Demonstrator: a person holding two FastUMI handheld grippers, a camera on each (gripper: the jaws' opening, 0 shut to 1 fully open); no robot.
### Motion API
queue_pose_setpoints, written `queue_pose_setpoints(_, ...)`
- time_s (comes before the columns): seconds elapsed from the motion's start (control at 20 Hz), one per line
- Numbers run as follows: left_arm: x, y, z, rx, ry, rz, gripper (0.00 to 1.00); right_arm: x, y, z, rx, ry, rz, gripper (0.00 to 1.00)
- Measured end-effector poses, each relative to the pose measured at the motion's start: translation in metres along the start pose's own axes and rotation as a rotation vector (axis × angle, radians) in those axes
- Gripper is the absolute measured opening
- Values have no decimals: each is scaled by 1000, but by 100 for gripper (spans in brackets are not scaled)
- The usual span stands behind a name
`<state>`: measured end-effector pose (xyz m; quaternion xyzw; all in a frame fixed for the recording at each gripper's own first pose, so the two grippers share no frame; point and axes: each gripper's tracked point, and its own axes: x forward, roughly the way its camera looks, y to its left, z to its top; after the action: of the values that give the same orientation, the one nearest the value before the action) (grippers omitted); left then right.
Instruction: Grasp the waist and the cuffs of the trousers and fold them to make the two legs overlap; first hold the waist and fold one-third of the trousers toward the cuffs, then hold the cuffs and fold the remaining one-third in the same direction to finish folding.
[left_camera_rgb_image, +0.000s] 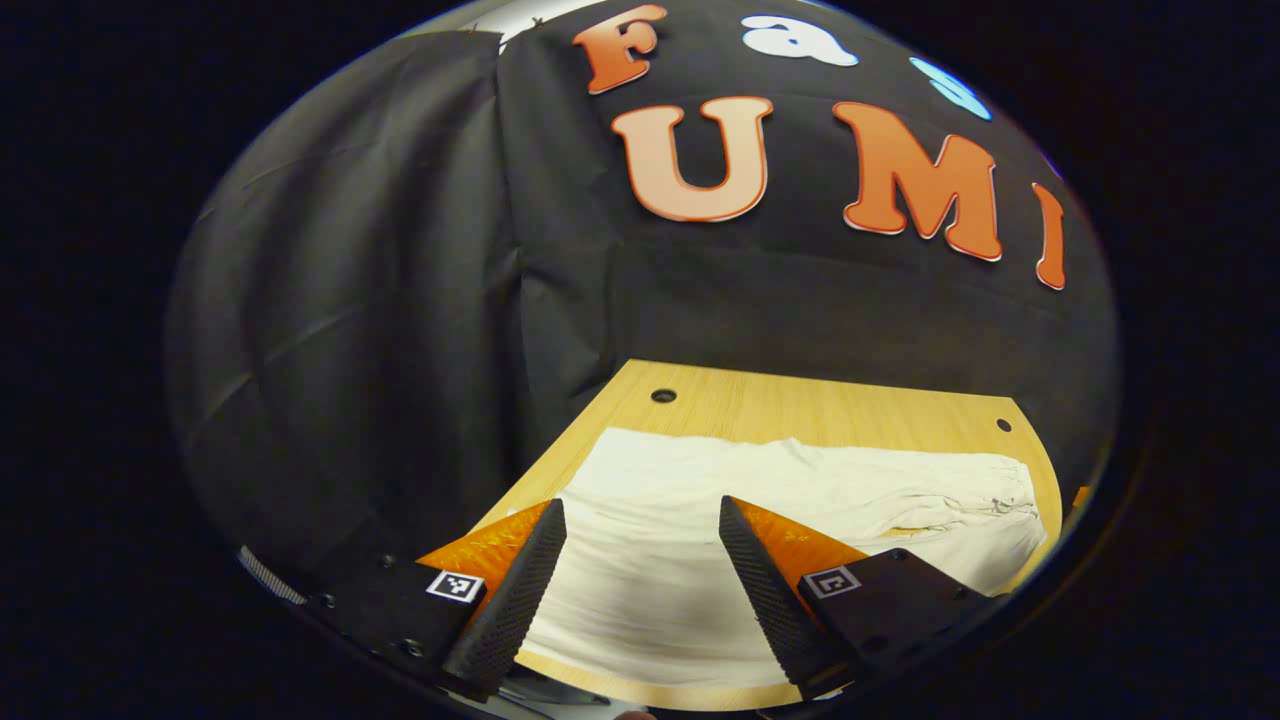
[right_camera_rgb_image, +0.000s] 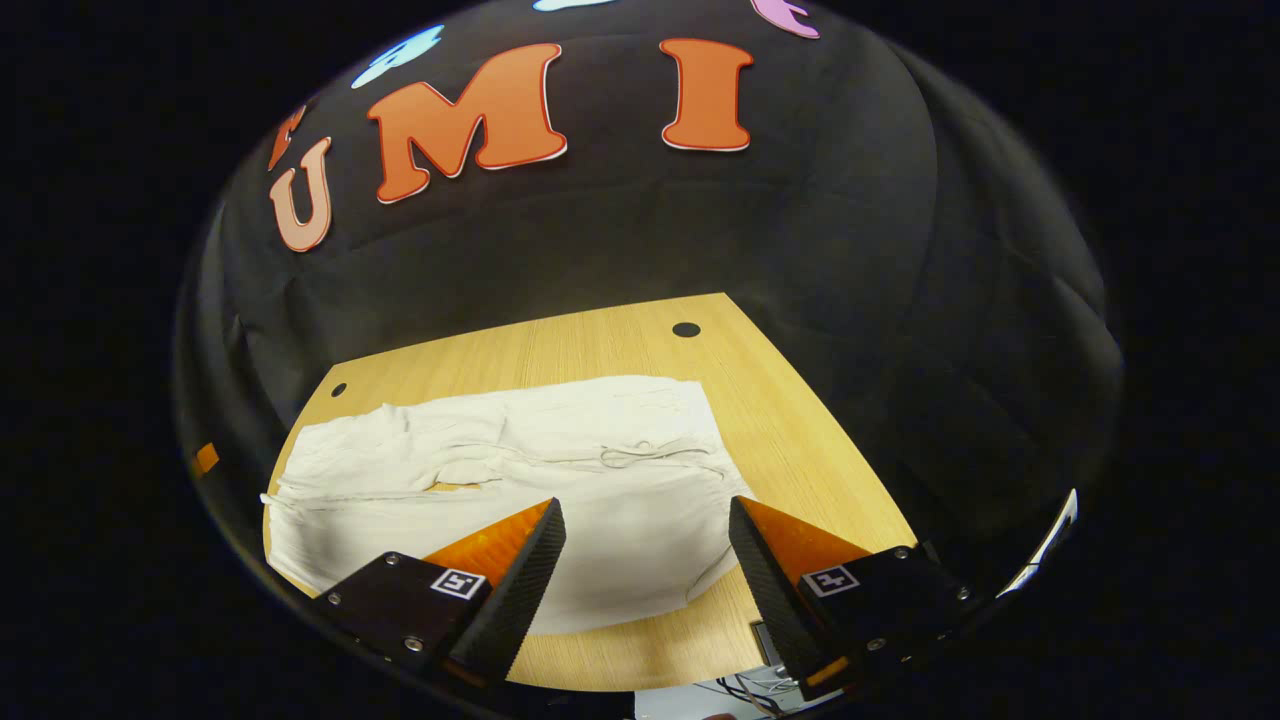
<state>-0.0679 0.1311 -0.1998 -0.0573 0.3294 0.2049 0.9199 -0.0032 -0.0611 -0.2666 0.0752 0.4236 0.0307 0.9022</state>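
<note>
Cream-white trousers (left_camera_rgb_image: 760, 500) lie spread flat across the wooden table (left_camera_rgb_image: 800, 400). In the left gripper view the cuff end lies nearest, and the waist with its drawstring is far right. My left gripper (left_camera_rgb_image: 640, 515) hovers open above the cuff end, touching nothing. In the right gripper view the trousers (right_camera_rgb_image: 520, 470) show their waist and drawstring (right_camera_rgb_image: 640, 455) at the right, the legs running left. My right gripper (right_camera_rgb_image: 645, 515) hangs open over the waist end, nothing between its fingers.
The table (right_camera_rgb_image: 780, 420) has round holes near its far corners (right_camera_rgb_image: 686, 329) (left_camera_rgb_image: 663, 395). Black cloth walls close in behind and at the sides. Cables (right_camera_rgb_image: 750, 690) hang below the table's near edge in the right gripper view.
</note>
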Motion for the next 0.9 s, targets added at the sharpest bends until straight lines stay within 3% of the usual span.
queue_pose_setpoints(0.55,37,74,-100,-261,345,64,99,40,-25,-42,101,206,-85,99)
queue_pose_setpoints(0.9,51,109,-160,-499,530,87,98,65,-32,-55,144,273,-119,98)
